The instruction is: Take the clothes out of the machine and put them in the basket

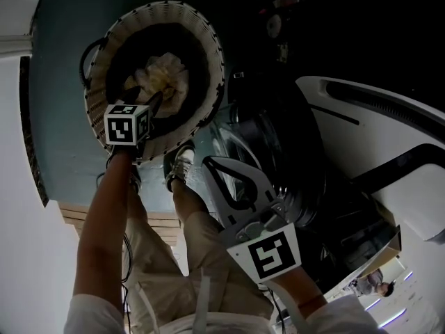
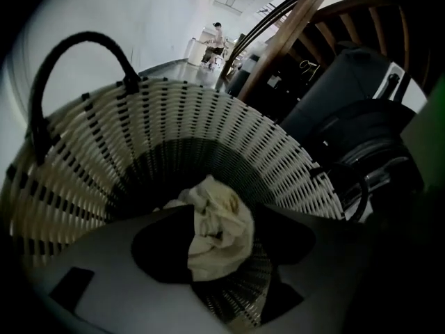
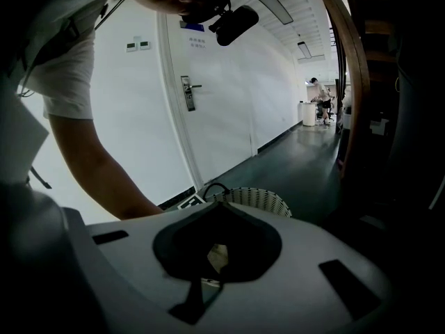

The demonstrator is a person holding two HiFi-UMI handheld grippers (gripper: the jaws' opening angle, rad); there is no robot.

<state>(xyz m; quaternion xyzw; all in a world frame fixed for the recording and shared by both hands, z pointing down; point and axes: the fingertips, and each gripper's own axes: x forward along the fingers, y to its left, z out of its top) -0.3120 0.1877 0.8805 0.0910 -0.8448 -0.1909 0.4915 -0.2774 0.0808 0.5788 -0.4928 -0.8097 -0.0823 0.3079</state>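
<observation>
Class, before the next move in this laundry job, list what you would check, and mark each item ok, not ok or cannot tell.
1. The cream cloth lies inside the basket: ok.
2. The left claw is open and not pinching the cloth: ok.
3. The right claw is shut and empty: ok.
4. The basket stands upright beside the machine: ok.
5. More clothes wait inside the dark machine: cannot tell.

No legible text, labels or numbers anywhere
</observation>
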